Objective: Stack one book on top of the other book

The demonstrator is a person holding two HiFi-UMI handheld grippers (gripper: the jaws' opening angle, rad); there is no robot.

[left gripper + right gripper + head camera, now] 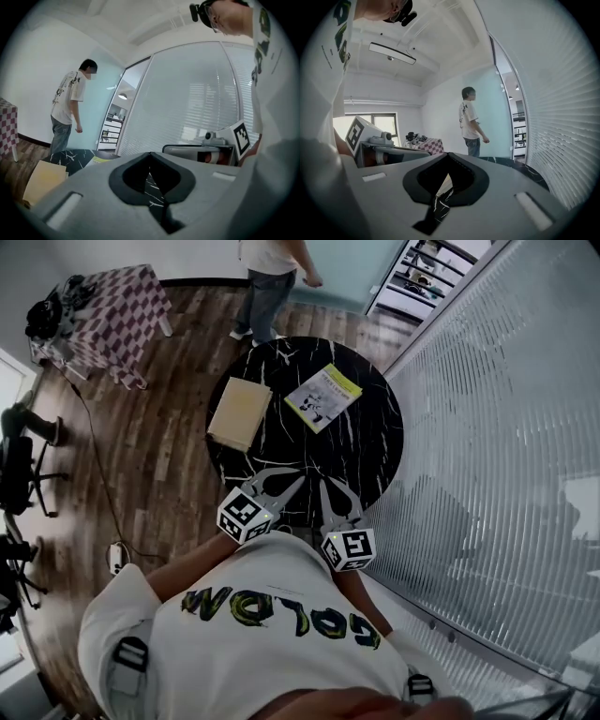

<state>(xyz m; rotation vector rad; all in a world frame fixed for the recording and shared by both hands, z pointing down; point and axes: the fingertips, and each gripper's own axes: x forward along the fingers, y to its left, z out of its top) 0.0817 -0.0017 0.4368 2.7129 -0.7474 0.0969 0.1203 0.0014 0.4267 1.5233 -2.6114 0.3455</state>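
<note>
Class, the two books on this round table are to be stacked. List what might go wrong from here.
1. The left gripper and right gripper are shut and empty; approaching a book like that may just shove it.
2. The tan book lies near the edge of the table, so a shove might tip it off.

A tan book (240, 412) and a yellow-green book (322, 397) are laid apart on the round black marble table (366, 456), toward its far edge.

Only tan book (240, 412) and yellow book (322, 397) interrupt tabletop (366, 451)
</note>
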